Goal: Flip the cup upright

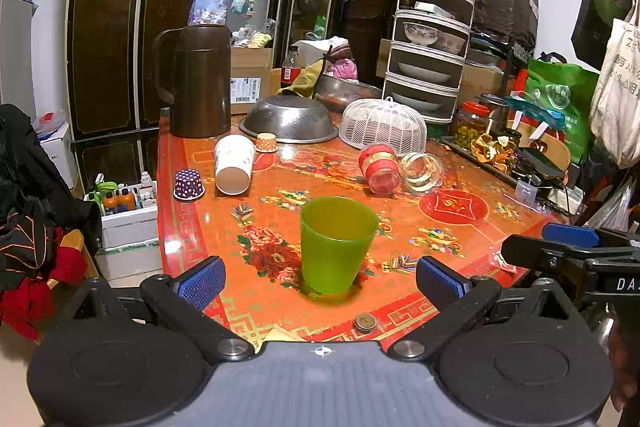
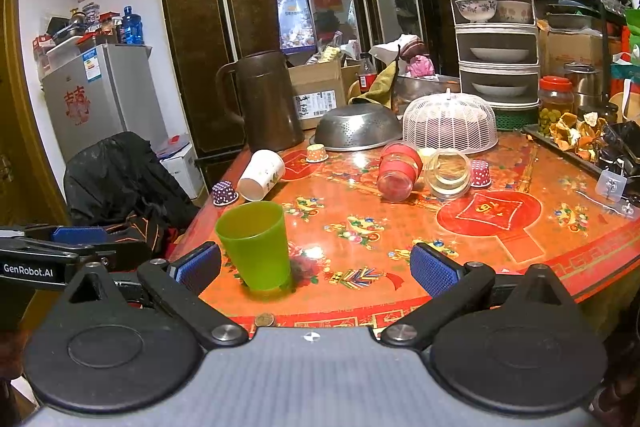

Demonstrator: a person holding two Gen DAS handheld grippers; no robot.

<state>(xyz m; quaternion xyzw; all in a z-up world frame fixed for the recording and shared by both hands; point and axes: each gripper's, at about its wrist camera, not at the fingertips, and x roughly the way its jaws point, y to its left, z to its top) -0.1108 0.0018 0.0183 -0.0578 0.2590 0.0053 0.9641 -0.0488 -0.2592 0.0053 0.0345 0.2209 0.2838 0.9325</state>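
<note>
A green plastic cup [image 1: 336,243] stands upright on the red patterned table [image 1: 452,239], mouth up; it also shows in the right wrist view [image 2: 256,247]. My left gripper [image 1: 320,283] is open, its blue pads on either side of the cup and just short of it, not touching. My right gripper [image 2: 316,267] is open and empty, with the cup just inside its left pad. A white paper cup [image 1: 234,165] lies on its side at the back left. A red jar [image 1: 380,169] and a clear glass jar [image 1: 422,173] lie on their sides.
A brown jug [image 1: 196,83], a steel colander [image 1: 290,121] turned over and a white mesh food cover [image 1: 384,125] stand at the back. Small cupcake liners [image 1: 188,185] sit near the paper cup. A coin [image 1: 365,322] lies at the front edge. A cluttered tray [image 1: 492,151] is right.
</note>
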